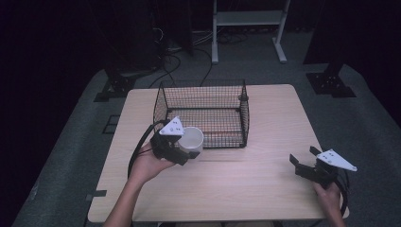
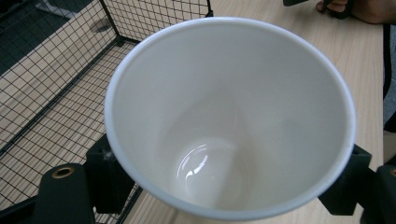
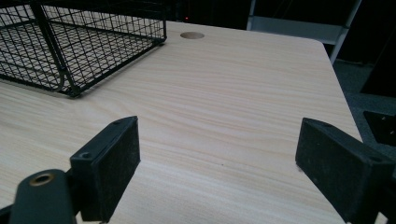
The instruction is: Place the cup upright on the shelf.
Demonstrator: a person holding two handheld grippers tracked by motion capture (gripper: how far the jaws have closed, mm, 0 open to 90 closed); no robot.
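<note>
My one white cup (image 2: 229, 116) clamped in left gripper (image 1: 189, 150), mouth camera-ward beside one wire basket (image 1: 203, 111); right gripper (image 1: 302, 161) agape.

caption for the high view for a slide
Left gripper holds a white cup beside the wire basket; right gripper open.

Looking along my right gripper (image 3: 217, 170), I see its two black jaws spread wide apart over bare table (image 3: 243, 98), with nothing between them. The black wire basket (image 3: 79, 42) sits at the upper left, its near corner resting on the wood. A round hole (image 3: 192, 35) lies in the tabletop just past the basket.
</note>
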